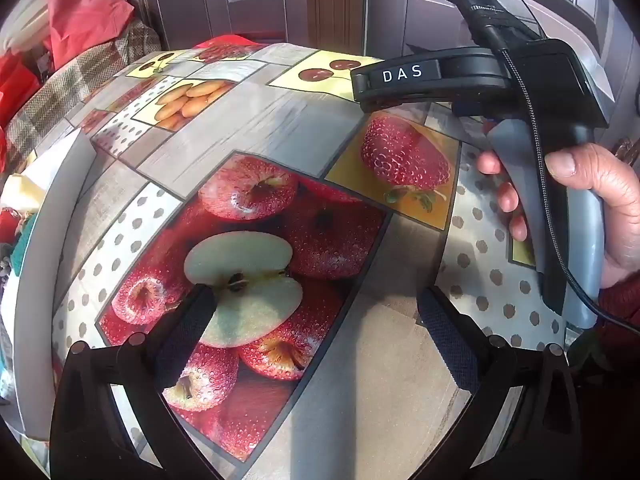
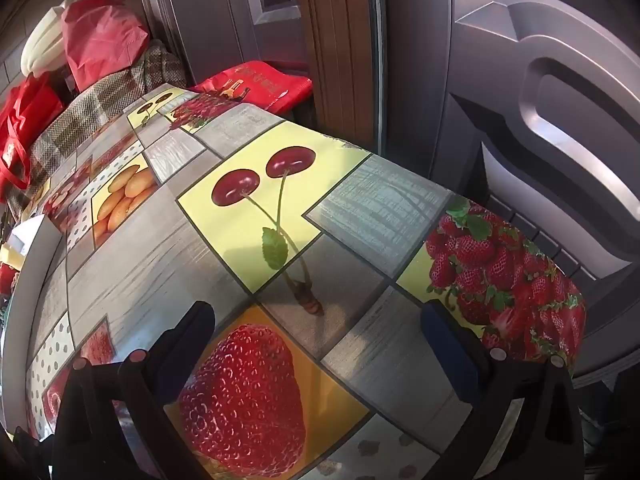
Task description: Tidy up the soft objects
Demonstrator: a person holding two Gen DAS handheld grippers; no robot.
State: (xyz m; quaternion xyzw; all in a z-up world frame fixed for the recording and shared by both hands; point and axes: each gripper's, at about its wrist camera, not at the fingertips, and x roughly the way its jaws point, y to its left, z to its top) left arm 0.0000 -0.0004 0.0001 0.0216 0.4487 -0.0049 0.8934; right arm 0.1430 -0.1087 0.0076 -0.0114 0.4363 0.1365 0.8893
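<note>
My left gripper hangs open over the fruit-print tablecloth, above the printed apples, with nothing between its fingers. My right gripper is also open and empty, above a printed strawberry and cherries. In the left wrist view the right gripper shows from the side at upper right, held by a hand. A white bin stands at the table's left edge. Teal, red and yellow soft items peek out of it, mostly cut off by the frame.
The white bin's corner also shows at far left in the right wrist view. Behind the table lie a plaid cushion, red bags and a red bag by the grey panelled doors. The table's right edge drops off near the doors.
</note>
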